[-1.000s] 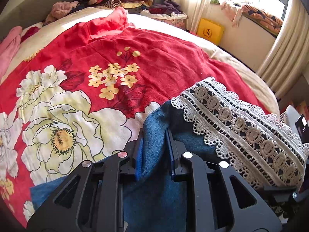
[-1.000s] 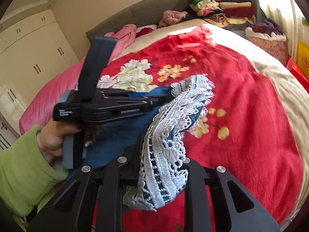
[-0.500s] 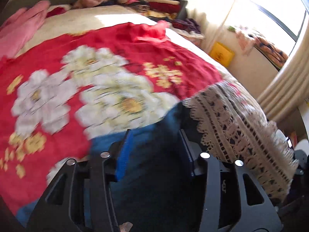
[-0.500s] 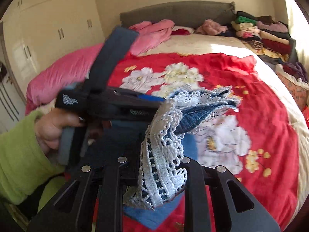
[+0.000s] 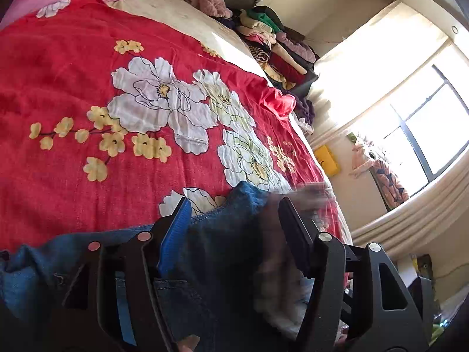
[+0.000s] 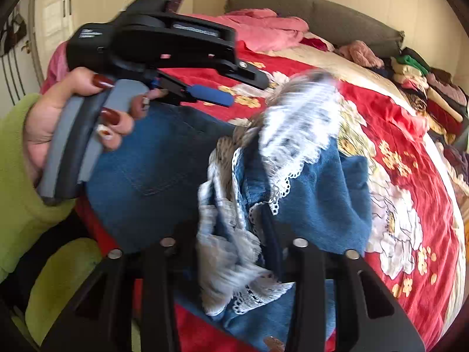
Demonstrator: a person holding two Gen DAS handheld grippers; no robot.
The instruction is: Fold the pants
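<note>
The blue denim pants (image 6: 164,161) lie bunched on the near edge of the bed, on its red flowered bedspread (image 6: 404,135). In the right wrist view the denim spreads crosswise, from under the person's left hand (image 6: 58,123) at the left to a loose flap at the right. The white lace trim (image 6: 296,135) rises out of the middle as a ridge running away from the camera toward the headboard; its upper part is blurred. Because the cloth is so crumpled, which end is waist and which is hem cannot be told.

The right gripper (image 6: 234,234) has its fingers opening, with lace and denim bunched between them; whether the pads touch the cloth cannot be told.

The left gripper (image 5: 234,220) also has its fingers opening, standing fairly wide, the blue pad (image 5: 176,228) clear of the cloth. Denim humps up in the gap between them, with blurred lace at its right side.

The left hand, in a green sleeve (image 6: 17,176), grips the grey handle just above the denim.

Beyond, folded clothes (image 5: 269,44) are stacked at the bed's far corner, and a pink quilt (image 6: 263,29) lies by the grey headboard (image 6: 322,14).
</note>
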